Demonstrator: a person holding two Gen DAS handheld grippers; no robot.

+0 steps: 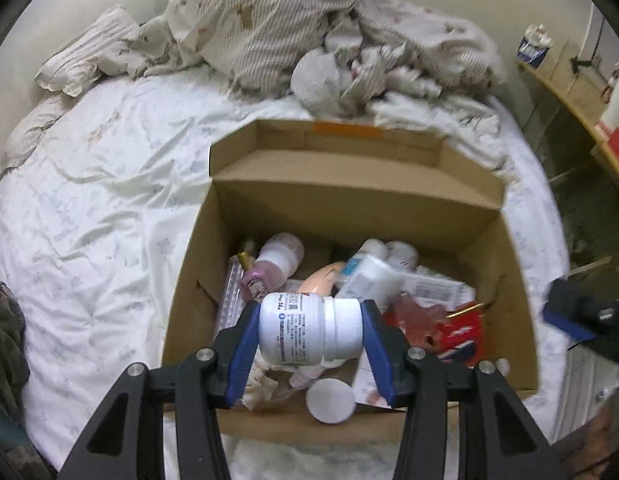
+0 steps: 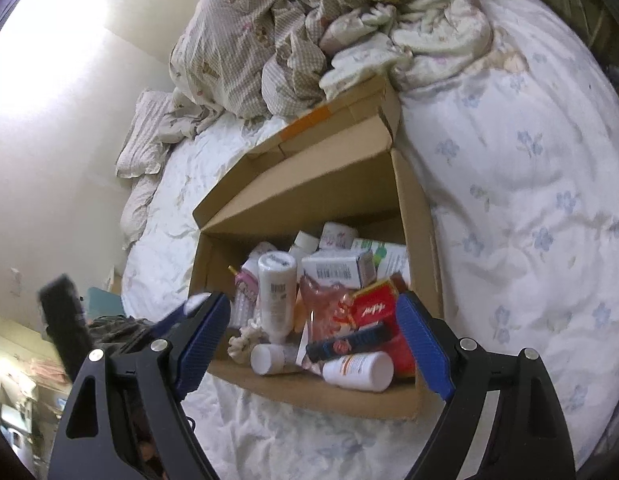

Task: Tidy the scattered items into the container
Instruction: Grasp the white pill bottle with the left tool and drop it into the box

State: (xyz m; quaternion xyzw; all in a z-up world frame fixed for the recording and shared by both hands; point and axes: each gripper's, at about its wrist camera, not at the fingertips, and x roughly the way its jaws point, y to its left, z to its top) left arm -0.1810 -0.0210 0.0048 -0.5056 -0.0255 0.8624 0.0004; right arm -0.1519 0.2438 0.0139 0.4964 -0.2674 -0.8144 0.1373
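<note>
Left hand-held gripper (image 1: 311, 330): pointing steeply downward, its blue-padded fingers (image 1: 245, 344) pressing on both ends of a white pill bottle (image 1: 309, 328) lying sideways between them.
Left jaws: standing partly apart, spanning the bottle's length, base against one pad and cap against the other.
Right hand-held gripper (image 2: 315, 340): tilting downward, carrying nothing.
Right jaws: spreading wide, blue pads (image 2: 423, 344) facing each other, touching nothing.

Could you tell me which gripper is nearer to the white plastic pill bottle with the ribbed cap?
Left. The left gripper is clamped on the white plastic pill bottle above the cardboard box; the right gripper hangs open and empty beside it.
</note>
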